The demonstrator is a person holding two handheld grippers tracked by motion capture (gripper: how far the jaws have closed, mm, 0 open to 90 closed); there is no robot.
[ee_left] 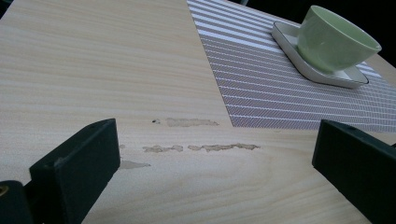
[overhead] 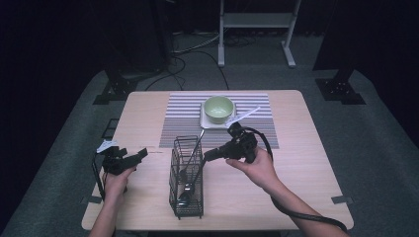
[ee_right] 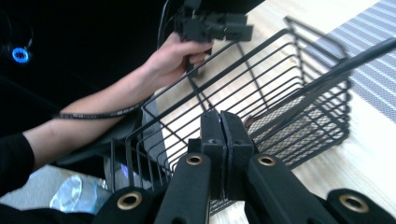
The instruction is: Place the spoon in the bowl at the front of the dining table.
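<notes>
A black wire basket point(overhead: 174, 170) stands near the table's front edge, with long-handled metal utensils point(overhead: 196, 145) leaning in it. My right gripper point(overhead: 207, 156) points left at the basket's right rim. Its jaws are pressed shut with nothing visible between them. In the right gripper view the shut gripper point(ee_right: 226, 128) sits just over the basket point(ee_right: 322, 126), and a dark utensil handle point(ee_right: 369, 51) crosses above. My left gripper point(overhead: 140, 155) hovers left of the basket, open. In the left gripper view, the left gripper point(ee_left: 215, 140) has its jaws wide apart over bare wood.
A striped placemat point(overhead: 183, 116) lies at the table's middle back. On it a green bowl point(overhead: 219, 108) sits on a white square plate point(overhead: 204, 121), with a white utensil point(overhead: 245, 115) beside it. Scuff marks point(ee_left: 201, 148) streak the tabletop. The person's left hand point(ee_right: 173, 56) holds the other gripper.
</notes>
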